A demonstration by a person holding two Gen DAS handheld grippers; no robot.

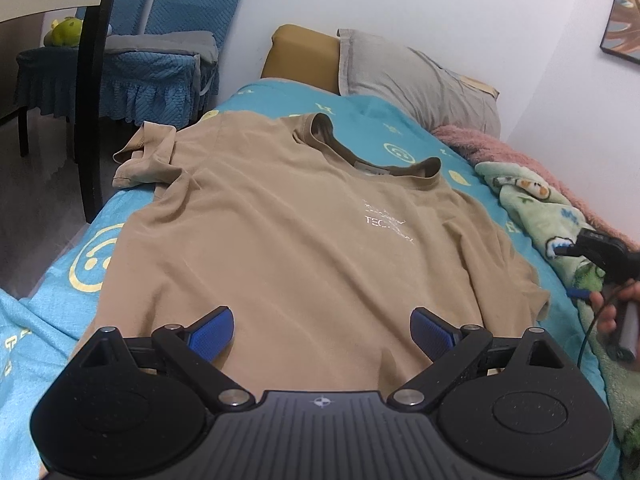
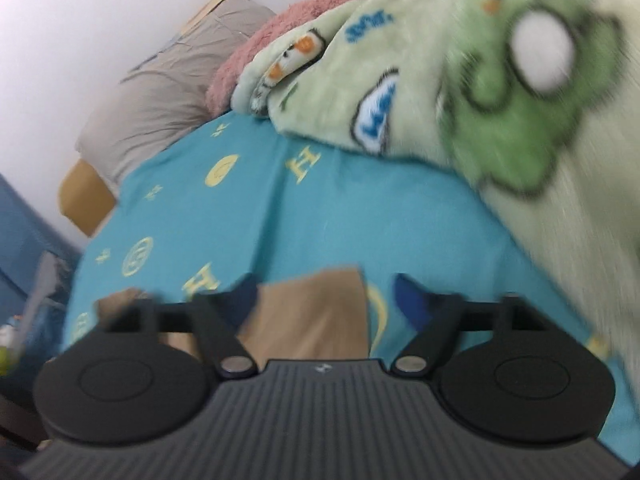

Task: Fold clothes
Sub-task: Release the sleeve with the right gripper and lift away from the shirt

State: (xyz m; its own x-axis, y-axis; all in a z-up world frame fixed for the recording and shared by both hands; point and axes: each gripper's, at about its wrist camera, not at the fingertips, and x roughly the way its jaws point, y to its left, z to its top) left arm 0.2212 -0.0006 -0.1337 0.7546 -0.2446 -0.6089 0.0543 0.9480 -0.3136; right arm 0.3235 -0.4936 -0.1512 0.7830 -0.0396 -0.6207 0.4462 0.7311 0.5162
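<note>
1. Behind everything stood a white wall (image 1: 400, 8), with a teal bedsheet (image 1: 92, 248) printed in yellow smiley faces and letters covering the bed you worked over.
2. Your tan T-shirt (image 1: 288, 240) lay spread face up on that sheet, collar toward the head of the bed and small white lettering on the chest. One sleeve (image 1: 146, 156) was bunched and folded at the bed's outer edge, while the other lay flat on the side nearer the blankets.
3. You held the left gripper (image 1: 322, 330) over the lower part of the shirt with its blue-padded fingers (image 1: 212, 332) spread wide apart and nothing between them. Whether the pads touched the cloth could not be told.
4. Your right gripper (image 2: 324, 300) was also spread wide and gripped nothing. Its view was blurred, but a tan sleeve end of the shirt showed just below and between its fingers, lying on the sheet.
5. From the left camera, your right hand (image 1: 612, 312) appeared at the frame's edge, beside the shirt's flat sleeve, wrapped around the handle of the other tool.
6. A pale green cartoon blanket (image 2: 480, 120) was heaped along the wall side of the bed, just beside the shirt, with a pink fuzzy blanket (image 1: 500, 148) behind it.
7. A grey pillow (image 1: 416, 80) leaned against a mustard-brown headboard (image 1: 304, 56) at the top of the bed.
8. Beyond the bed's outer edge sat a chair with a blue quilted cover (image 1: 152, 80), and a green plush toy (image 1: 66, 32) rested on a covered stand beside it.
</note>
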